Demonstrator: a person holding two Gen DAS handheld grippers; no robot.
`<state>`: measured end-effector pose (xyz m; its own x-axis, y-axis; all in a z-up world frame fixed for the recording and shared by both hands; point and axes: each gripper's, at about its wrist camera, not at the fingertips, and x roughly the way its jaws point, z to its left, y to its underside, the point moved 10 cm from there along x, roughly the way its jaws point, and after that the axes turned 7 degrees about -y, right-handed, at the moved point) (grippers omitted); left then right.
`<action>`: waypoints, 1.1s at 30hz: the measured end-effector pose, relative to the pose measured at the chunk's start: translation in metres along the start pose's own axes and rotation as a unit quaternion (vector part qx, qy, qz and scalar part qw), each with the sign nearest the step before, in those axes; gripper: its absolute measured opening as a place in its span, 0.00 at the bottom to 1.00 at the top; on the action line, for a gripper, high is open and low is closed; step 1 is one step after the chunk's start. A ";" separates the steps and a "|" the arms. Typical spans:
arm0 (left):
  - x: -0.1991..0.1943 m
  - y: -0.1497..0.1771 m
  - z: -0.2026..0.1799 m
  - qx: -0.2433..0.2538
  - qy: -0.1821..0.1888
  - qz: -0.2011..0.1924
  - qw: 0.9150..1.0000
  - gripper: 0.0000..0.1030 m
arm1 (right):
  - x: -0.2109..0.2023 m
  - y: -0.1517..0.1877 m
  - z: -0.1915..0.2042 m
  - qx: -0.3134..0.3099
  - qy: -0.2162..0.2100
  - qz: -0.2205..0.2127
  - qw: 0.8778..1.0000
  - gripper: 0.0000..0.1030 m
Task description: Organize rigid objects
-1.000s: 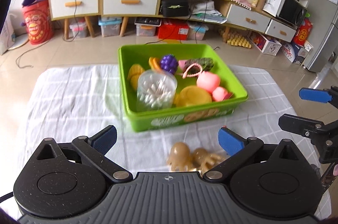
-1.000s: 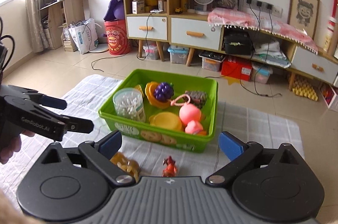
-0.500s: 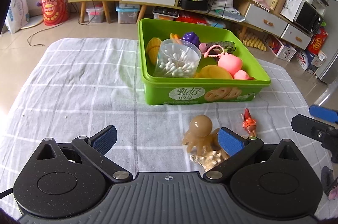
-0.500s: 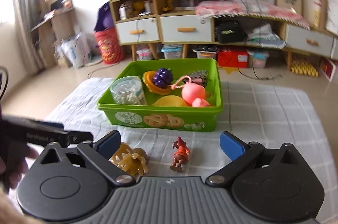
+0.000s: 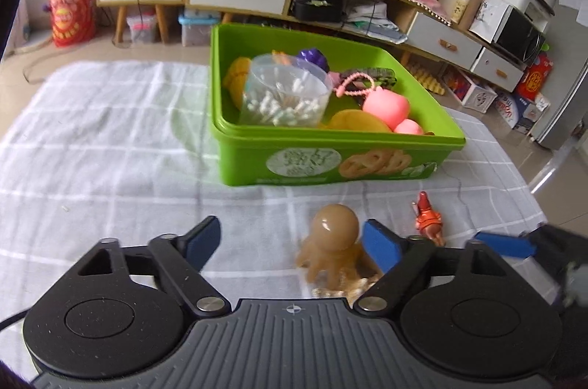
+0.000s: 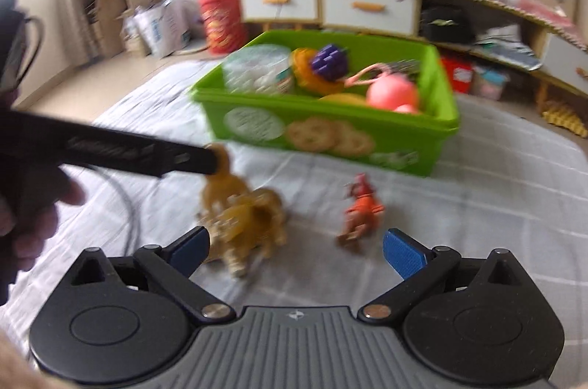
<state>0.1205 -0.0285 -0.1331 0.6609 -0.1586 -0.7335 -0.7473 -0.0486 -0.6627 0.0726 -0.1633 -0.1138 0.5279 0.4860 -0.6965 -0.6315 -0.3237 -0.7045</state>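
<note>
Resting on cloth: glossy tan octopus toy; left gripper spread, closer than before; right gripper spread

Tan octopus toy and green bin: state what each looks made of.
Tan octopus toy: probably soft rubber or vinyl, glossy and slightly translucent, with a bright highlight on its head. Green bin: seemingly rigid moulded plastic, smooth semi-gloss, with a rolled rim and printed biscuit label.

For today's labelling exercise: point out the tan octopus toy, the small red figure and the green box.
tan octopus toy [image 5: 337, 227], left wrist view, on its round head.
small red figure [image 5: 427, 219], left wrist view, on its body.
green box [image 5: 330, 161], left wrist view, on its front wall.
</note>
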 end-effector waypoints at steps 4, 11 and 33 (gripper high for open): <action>0.008 0.004 -0.004 -0.016 0.014 0.018 1.000 0.68 | 0.014 0.003 0.009 0.000 -0.007 0.016 1.000 0.73; 0.018 0.009 -0.006 -0.050 0.029 0.047 0.997 0.57 | 0.027 -0.004 0.007 0.053 -0.015 0.018 0.998 0.73; 0.009 -0.003 0.005 -0.087 0.006 0.037 0.995 0.33 | 0.032 -0.004 -0.006 0.127 -0.010 0.040 0.991 0.42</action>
<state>0.1288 -0.0244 -0.1383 0.6034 -0.1797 -0.7769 -0.7953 -0.2066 -0.5699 0.0952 -0.1513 -0.1340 0.4608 0.4832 -0.7444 -0.7946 -0.1490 -0.5885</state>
